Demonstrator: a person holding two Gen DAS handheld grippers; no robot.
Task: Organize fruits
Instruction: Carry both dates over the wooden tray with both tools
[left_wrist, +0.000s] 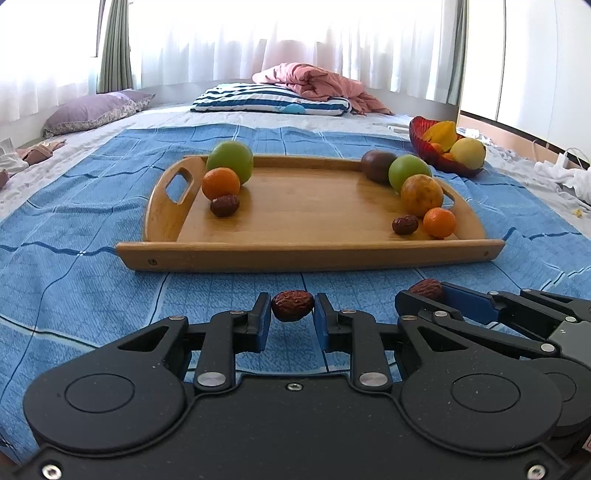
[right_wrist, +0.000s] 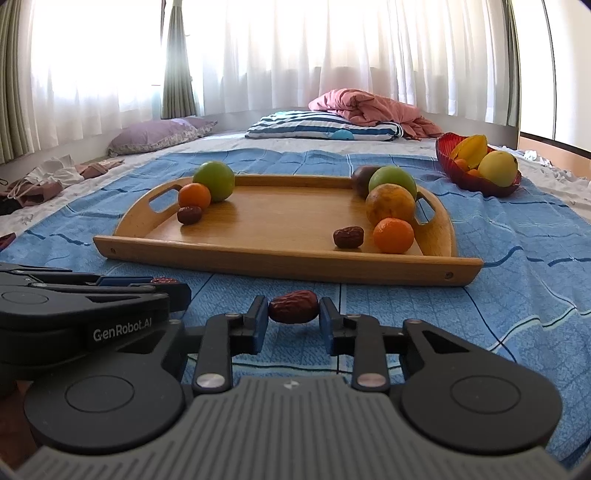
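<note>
Wrinkled and dark red, an oval dried date (left_wrist: 292, 305) is clamped between the blue pads of the left gripper (left_wrist: 293, 314), one pad pressed on each end, and is held just above the blue checked bedspread (left_wrist: 74, 229). A second wrinkled red date (right_wrist: 293, 306) is pinched in the same way by the right gripper (right_wrist: 293, 314), whose jaws are closed on its two ends. The two grippers are set side by side, close together, each with its date at the fingertips.

Just ahead of both claws, beyond a narrow strip of bedspread, a light wooden tray with cut-out handles (left_wrist: 310, 254) is laid flat. Ahead and to the left of the left gripper, at the tray's left end, a green round fruit (left_wrist: 229, 161), a small orange (left_wrist: 221, 183) and a dark red date (left_wrist: 224, 205) are grouped, touching. Ahead and to the right, at the tray's right end, a dark brown round fruit (left_wrist: 377, 165), a second green fruit (left_wrist: 409, 172), a yellowish mottled fruit (left_wrist: 421, 194), a small orange mandarin (left_wrist: 439, 222) and another date (left_wrist: 405, 224) are lined up along the handle.

Farther off to the right, past the tray, a red ribbed bowl (left_wrist: 428, 151) is filled with yellow and orange fruit.
</note>
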